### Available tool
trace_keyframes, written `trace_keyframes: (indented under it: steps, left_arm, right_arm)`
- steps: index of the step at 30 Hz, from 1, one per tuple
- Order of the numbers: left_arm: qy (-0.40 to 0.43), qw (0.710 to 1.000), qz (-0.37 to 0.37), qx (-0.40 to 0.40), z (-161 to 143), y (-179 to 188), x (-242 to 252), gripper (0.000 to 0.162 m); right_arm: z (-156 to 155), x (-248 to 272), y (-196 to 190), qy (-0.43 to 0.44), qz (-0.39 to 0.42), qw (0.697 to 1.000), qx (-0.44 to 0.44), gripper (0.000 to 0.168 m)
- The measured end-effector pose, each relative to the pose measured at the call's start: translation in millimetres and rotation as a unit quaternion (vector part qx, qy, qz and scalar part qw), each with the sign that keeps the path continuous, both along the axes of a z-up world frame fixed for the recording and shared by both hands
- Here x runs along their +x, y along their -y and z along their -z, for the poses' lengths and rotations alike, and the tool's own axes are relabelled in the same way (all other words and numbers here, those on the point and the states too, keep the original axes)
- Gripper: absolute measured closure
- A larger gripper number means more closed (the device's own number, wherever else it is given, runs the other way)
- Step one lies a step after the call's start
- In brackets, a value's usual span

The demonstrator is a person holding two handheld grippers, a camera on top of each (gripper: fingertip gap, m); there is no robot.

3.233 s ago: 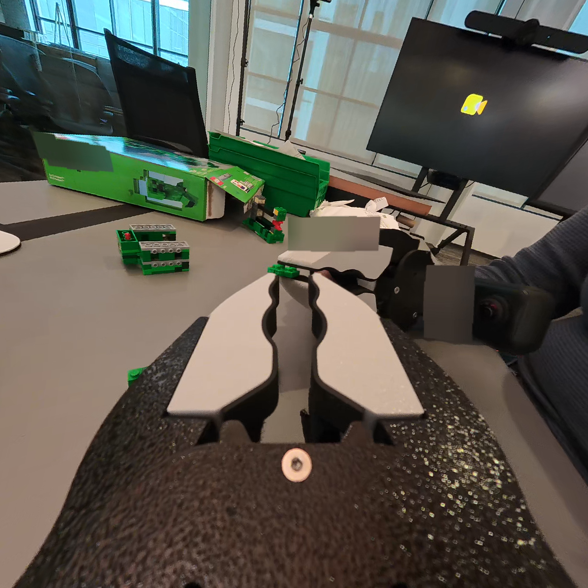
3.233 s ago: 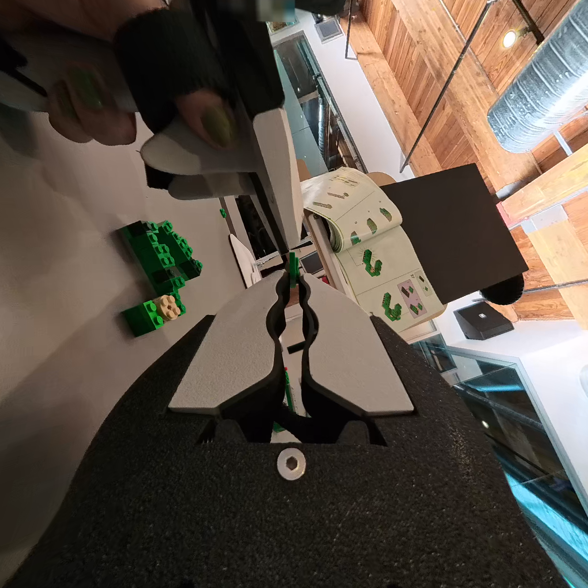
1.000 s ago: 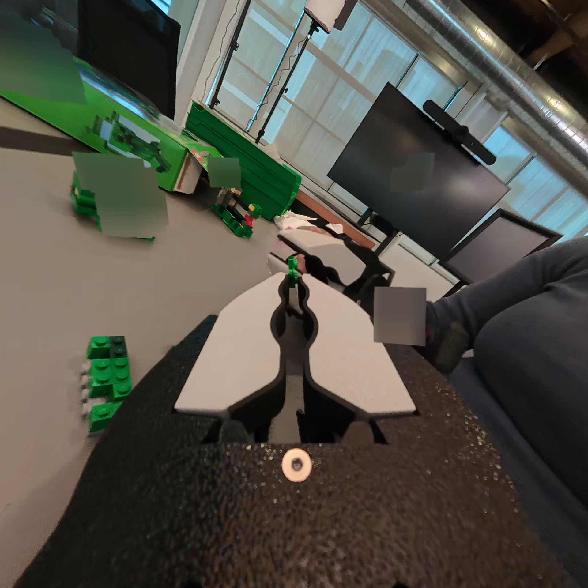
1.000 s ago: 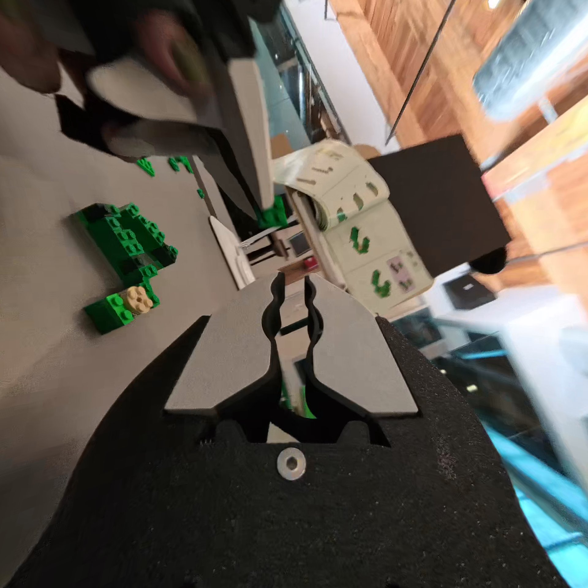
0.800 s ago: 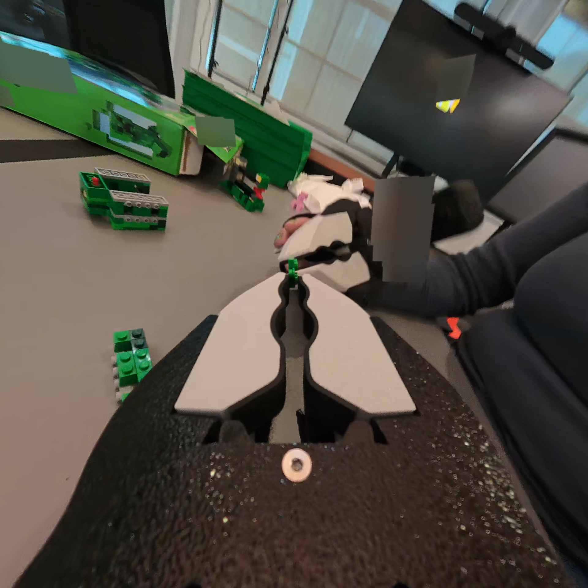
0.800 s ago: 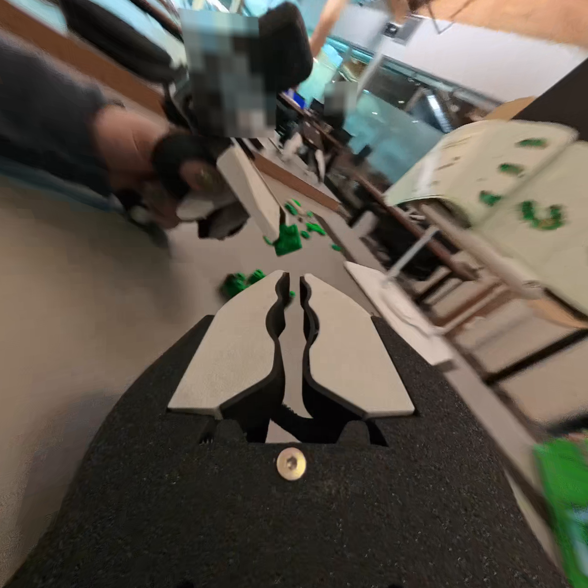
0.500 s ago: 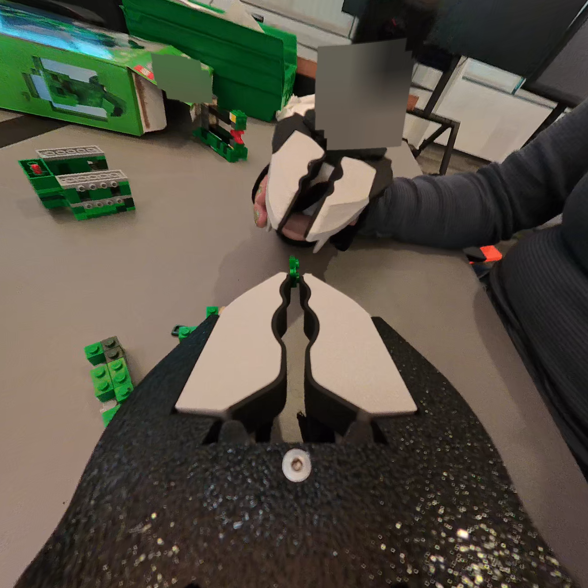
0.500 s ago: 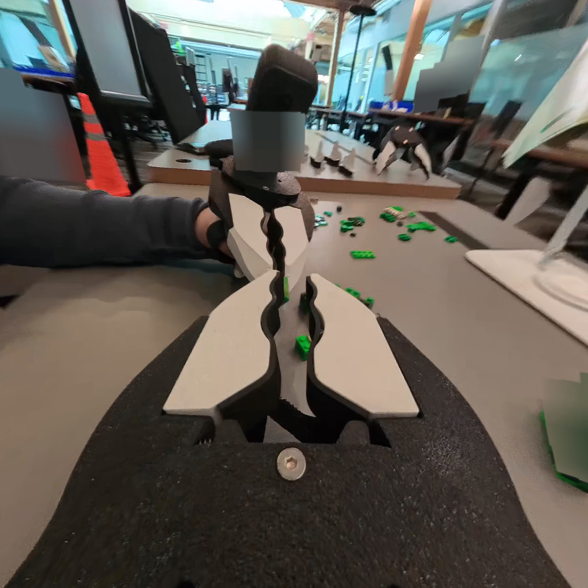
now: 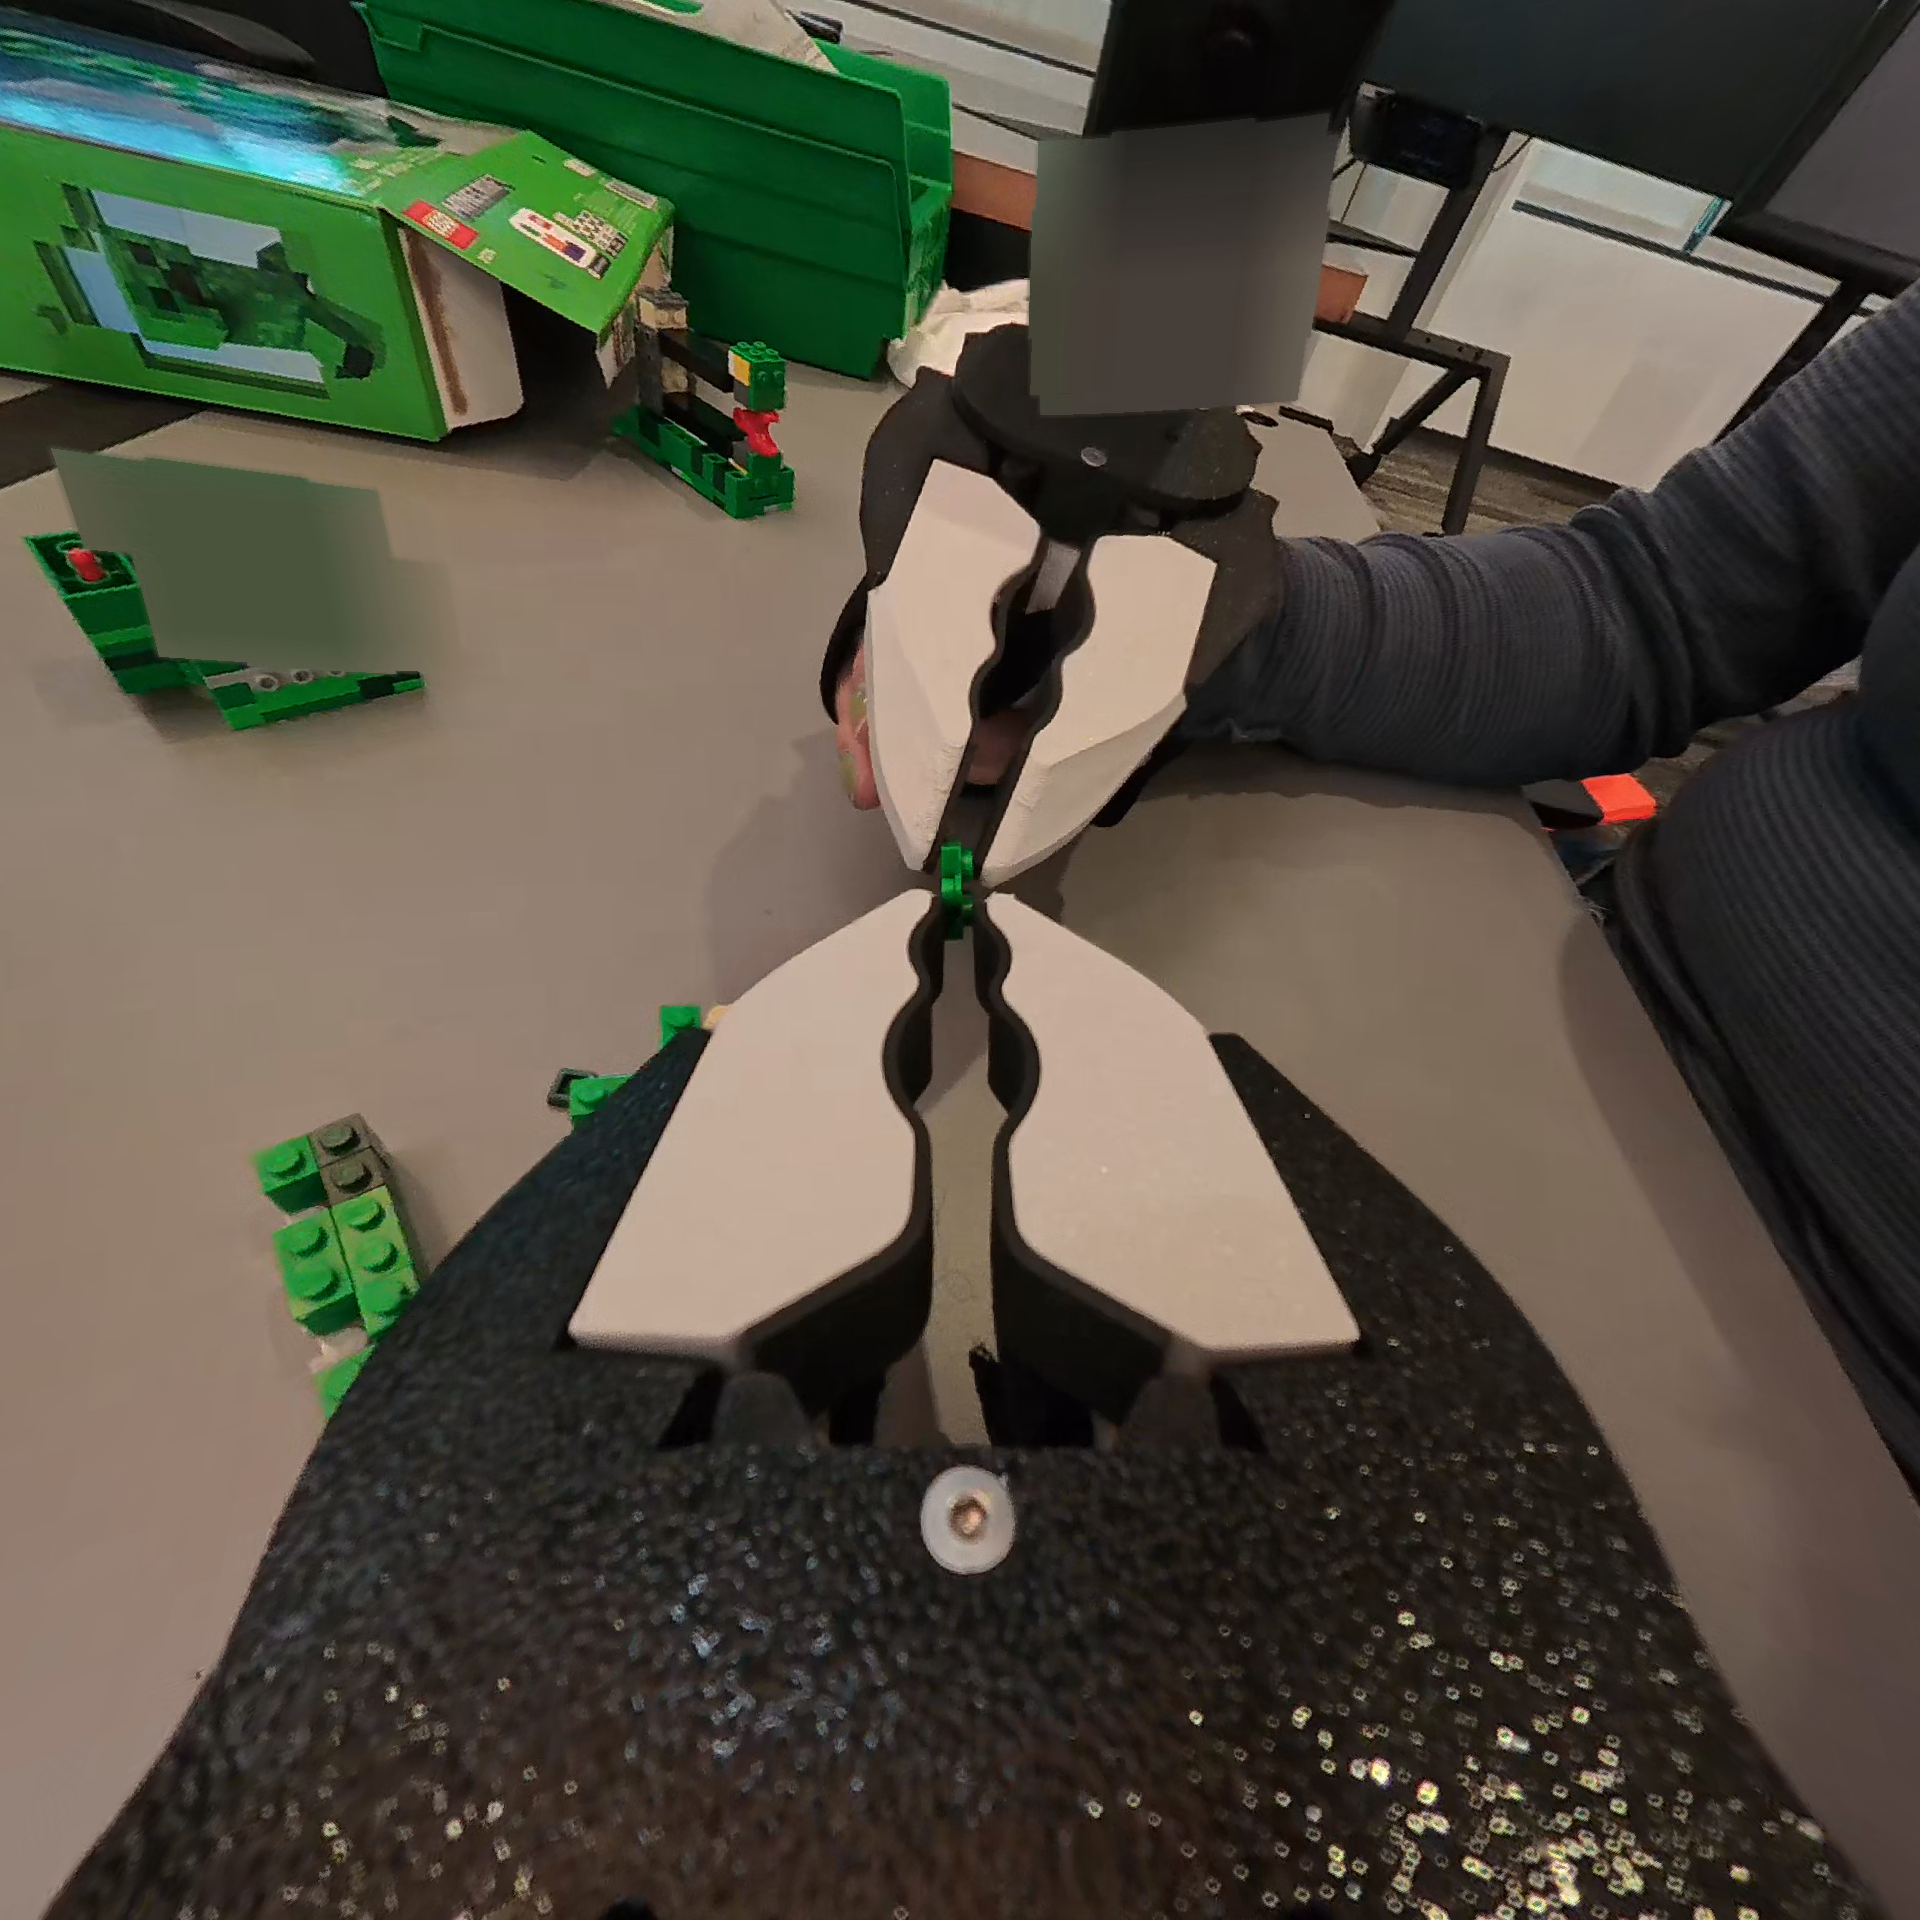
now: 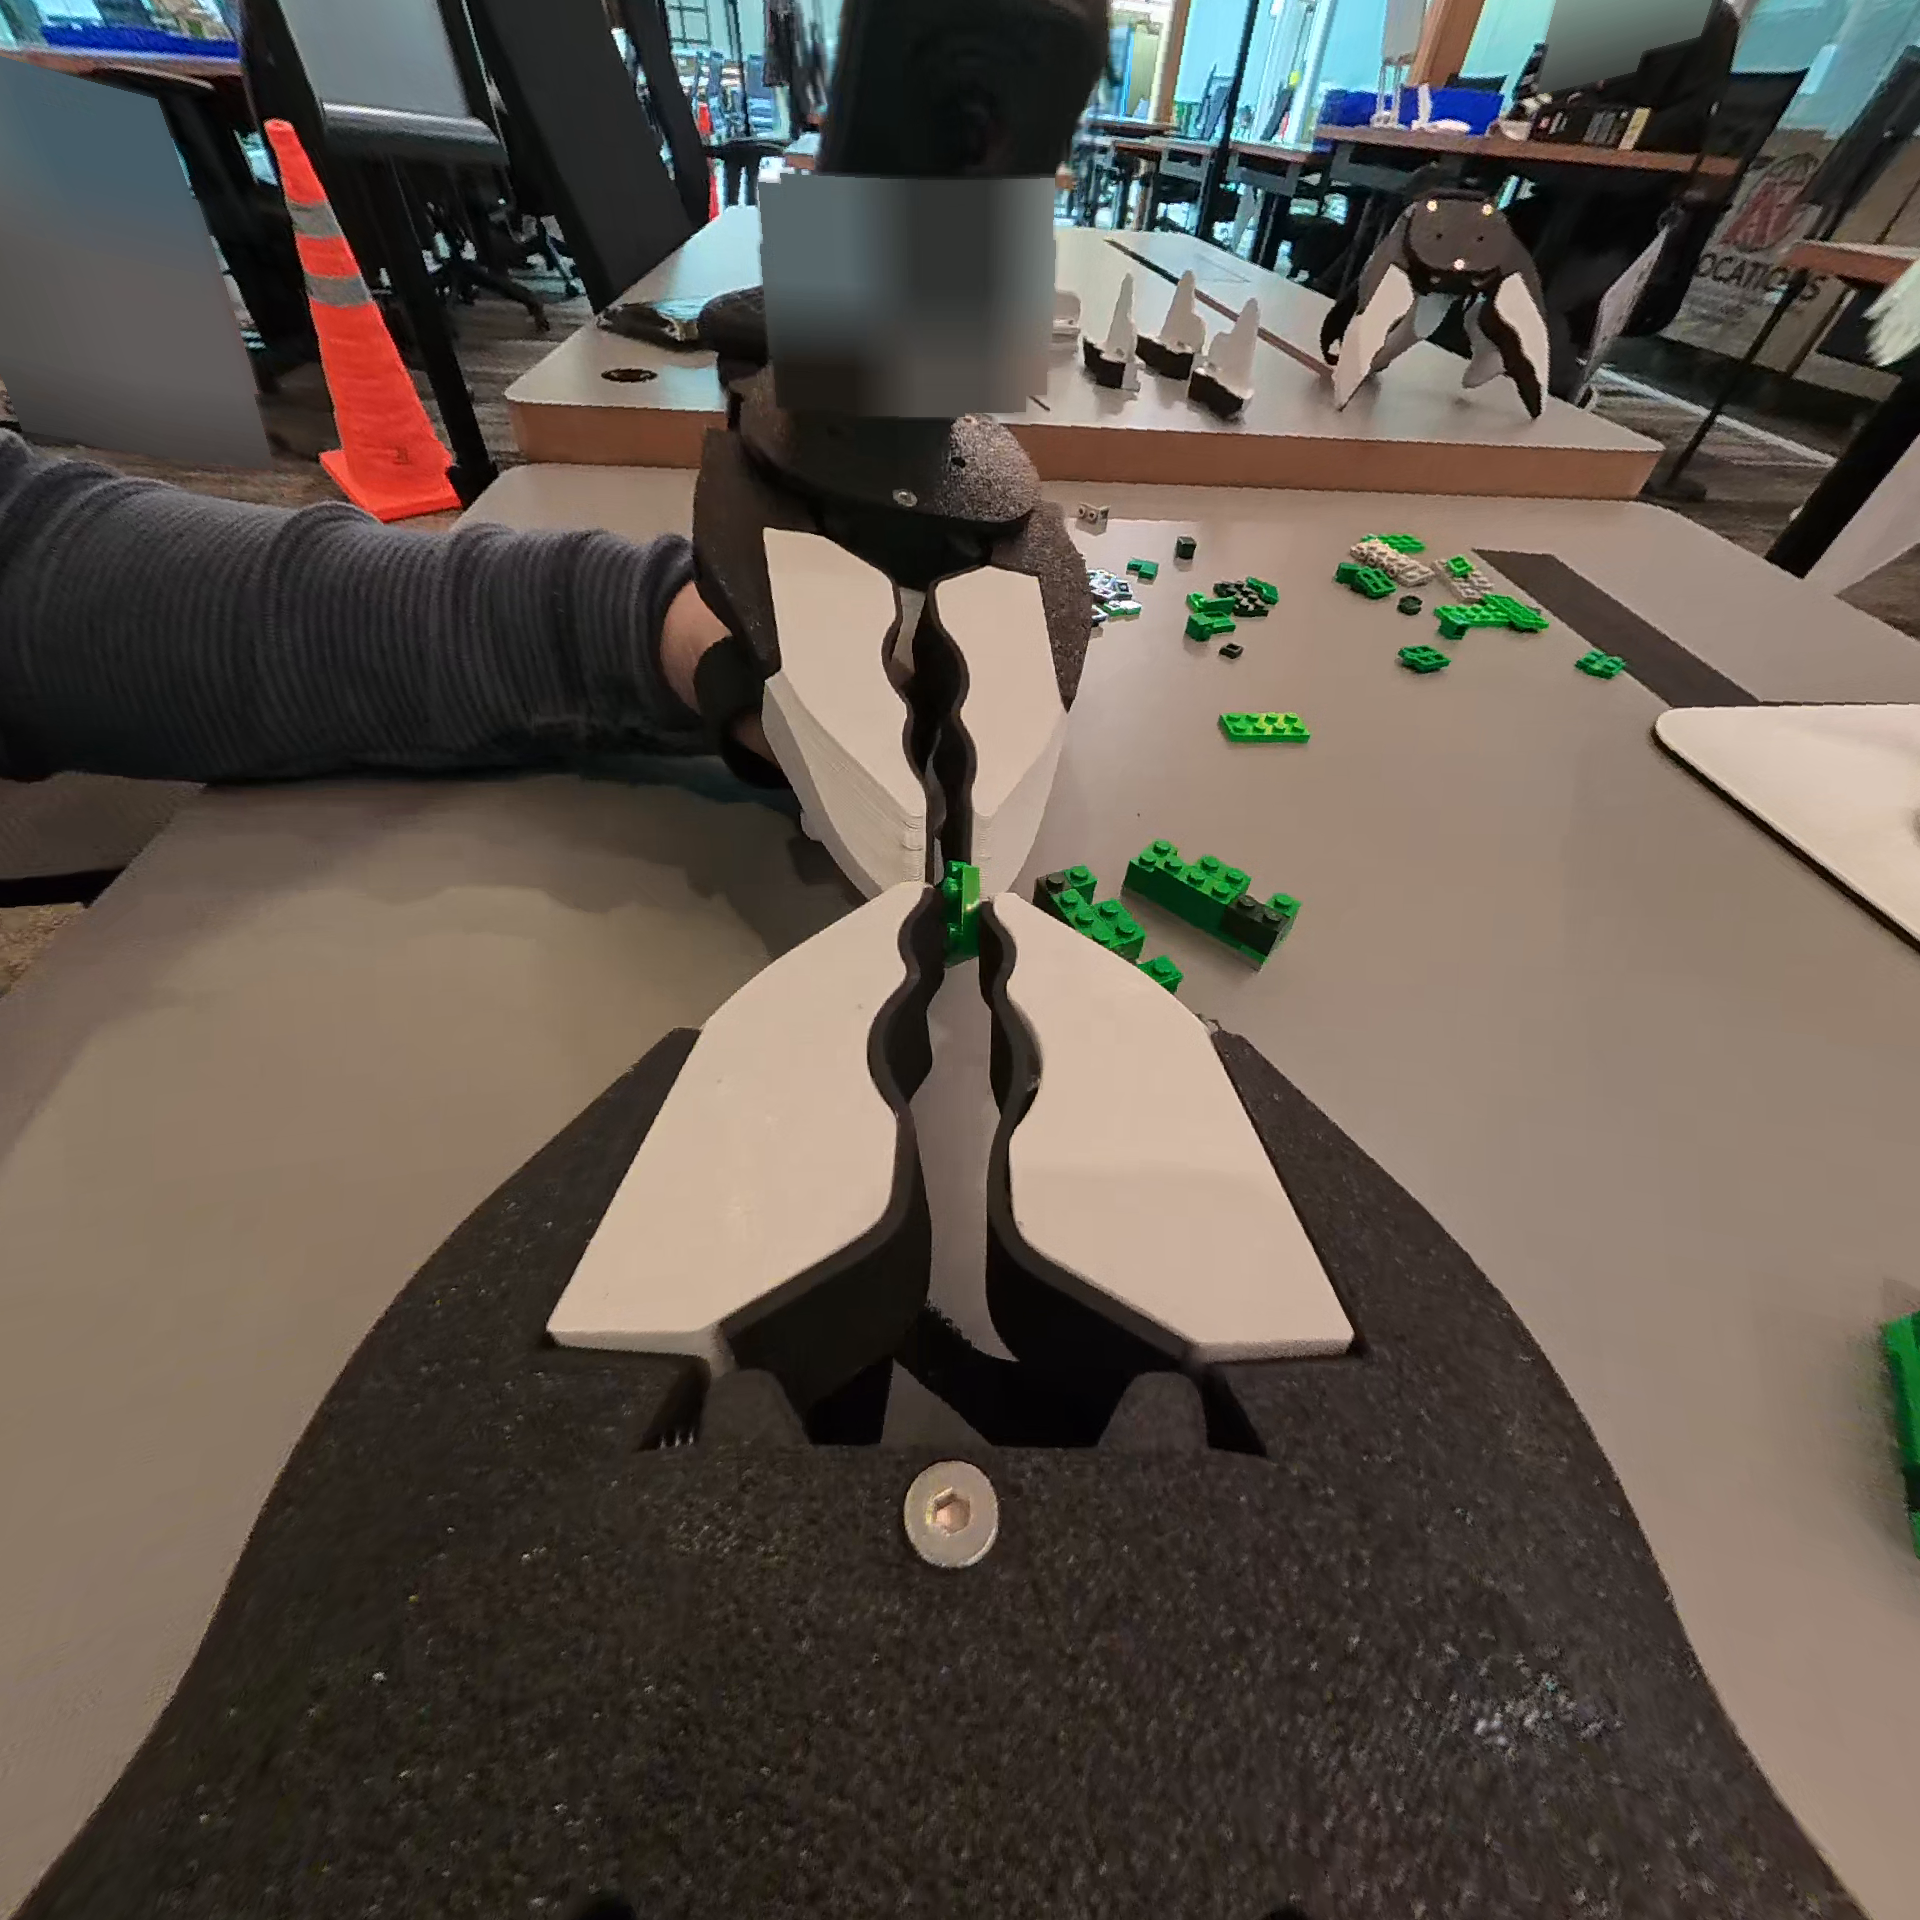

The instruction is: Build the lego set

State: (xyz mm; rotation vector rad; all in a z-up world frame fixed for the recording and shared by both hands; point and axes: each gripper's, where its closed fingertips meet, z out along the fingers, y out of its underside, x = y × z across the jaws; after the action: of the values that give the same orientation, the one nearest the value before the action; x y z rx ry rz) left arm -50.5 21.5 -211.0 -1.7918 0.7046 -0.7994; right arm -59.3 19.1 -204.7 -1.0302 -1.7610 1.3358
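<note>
My left gripper (image 9: 953, 906) is shut on a small green lego piece (image 9: 954, 871) and holds it above the grey table (image 9: 520, 883). My right gripper (image 9: 956, 854) comes in from the opposite side, tip to tip, and its jaws pinch the same piece. In the right wrist view the piece (image 10: 960, 906) stands upright between the right gripper's tips (image 10: 958, 914), with the left gripper (image 10: 948, 868) just beyond. A green brick assembly (image 10: 1210, 906) lies on the table just behind the grippers.
A green lego box (image 9: 208, 260), a green bin (image 9: 727, 135) and two partial builds (image 9: 717, 436) (image 9: 270, 696) sit far left. A green brick cluster (image 9: 338, 1236) lies near left. Loose bricks (image 10: 1434, 603) and a white board (image 10: 1818, 790) are on the right wrist view's right side.
Both grippers swung down from tilted poses to face each other. The right gripper closed the gap and its tips now meet the green piece held by the left.
</note>
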Motion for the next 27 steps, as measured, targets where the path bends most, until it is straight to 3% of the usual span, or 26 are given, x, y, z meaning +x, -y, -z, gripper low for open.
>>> trace_keyframes:
  steps: [2,6,10,14,27]
  left_arm:
    - [0.003,1.0,-0.02,0.014,-3.2,-4.6,-2.3,0.157]
    - [0.03,0.998,-0.054,0.031,-12.4,-12.4,-7.5,0.14]
    - [0.085,0.993,-0.061,0.051,-26.4,-14.1,-8.1,0.14]
    - [0.15,0.984,-0.072,0.065,-39.2,-16.8,-9.5,0.14]
    - [0.171,0.983,-0.052,0.05,-39.5,-16.0,-3.4,0.147]
  right_arm:
    - [-2.5,-0.8,-4.0,-0.004,0.011,1.0,-0.015,0.163]
    - [-20.3,-1.0,-17.1,-0.057,0.044,0.994,-0.078,0.165]
    - [-32.1,-1.0,-23.0,-0.089,0.053,0.986,-0.134,0.165]
    - [-33.2,-2.2,-20.8,-0.094,0.049,0.985,-0.136,0.165]
    - [-39.2,1.4,-17.2,-0.099,0.014,0.978,-0.185,0.165]
